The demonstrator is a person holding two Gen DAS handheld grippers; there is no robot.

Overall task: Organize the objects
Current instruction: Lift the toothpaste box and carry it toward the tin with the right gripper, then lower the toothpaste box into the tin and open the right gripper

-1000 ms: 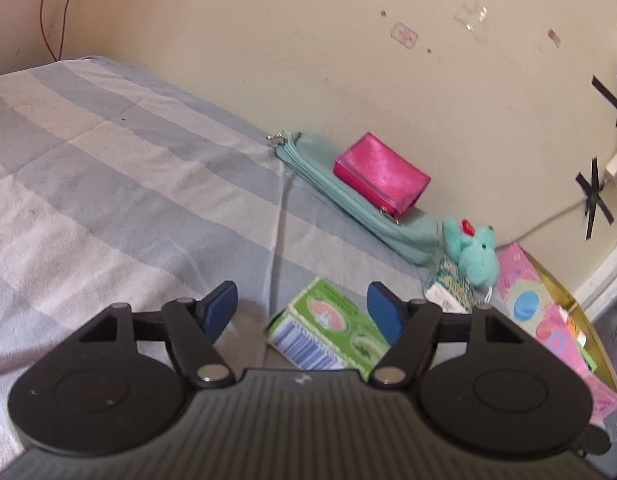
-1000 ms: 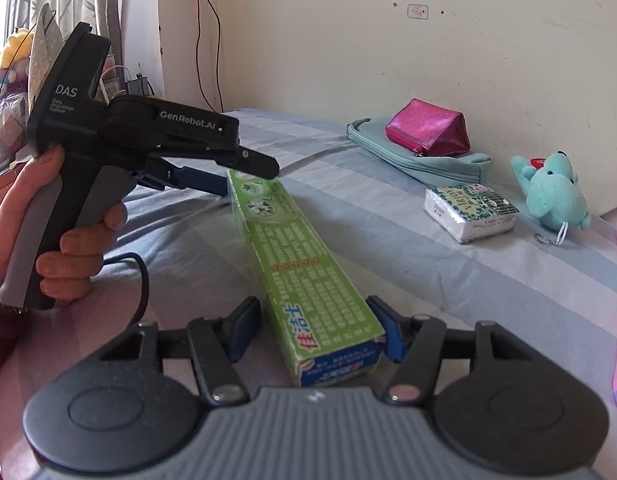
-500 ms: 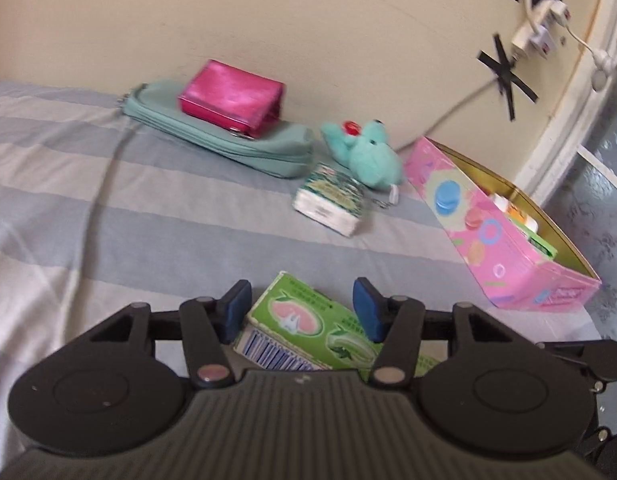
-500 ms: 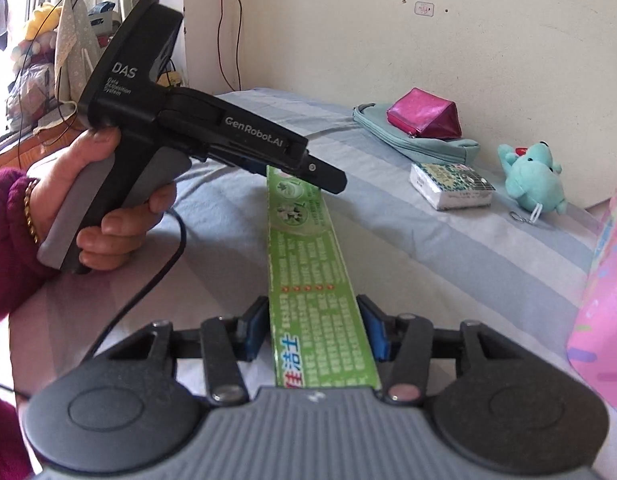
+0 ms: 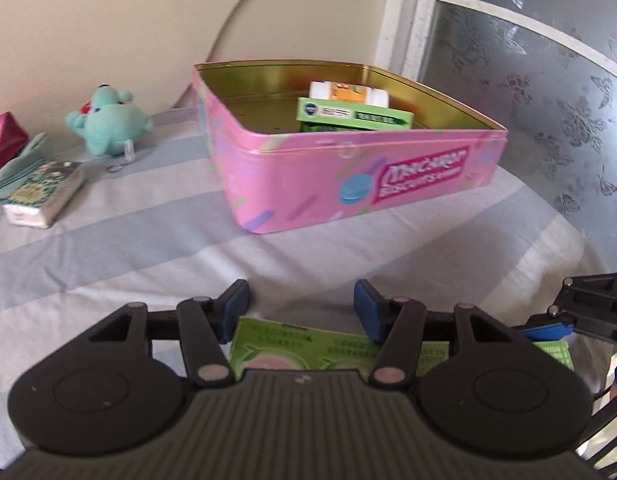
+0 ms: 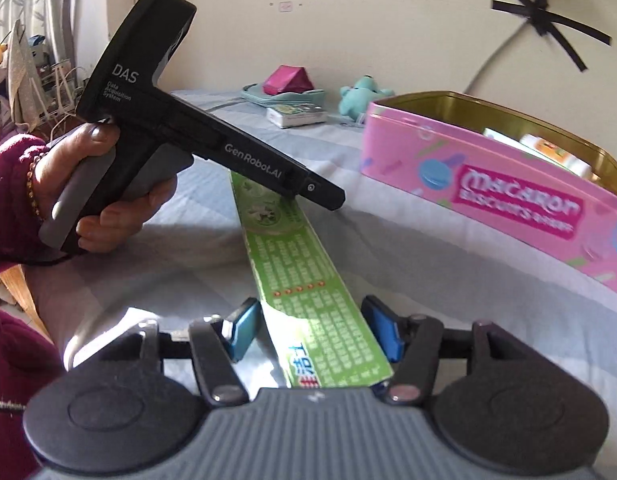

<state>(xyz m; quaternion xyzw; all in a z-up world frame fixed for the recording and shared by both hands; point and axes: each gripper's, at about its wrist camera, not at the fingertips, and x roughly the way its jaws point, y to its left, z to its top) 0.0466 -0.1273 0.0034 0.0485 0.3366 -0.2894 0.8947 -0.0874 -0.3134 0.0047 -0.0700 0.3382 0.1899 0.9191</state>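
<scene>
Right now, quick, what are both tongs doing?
Left tongs: around the long green cardboard toothpaste box; grip cannot be told.
Right tongs: opening, the box between them, one pad clear.

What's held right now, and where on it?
The green toothpaste box: left gripper pinches one end; right gripper jaws are opening around the other end.

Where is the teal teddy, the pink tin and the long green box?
teal teddy [image 5: 108,122], left wrist view, on its round body.
pink tin [image 5: 348,176], left wrist view, on its front wall.
long green box [image 6: 304,280], right wrist view, on the printed top face.
</scene>
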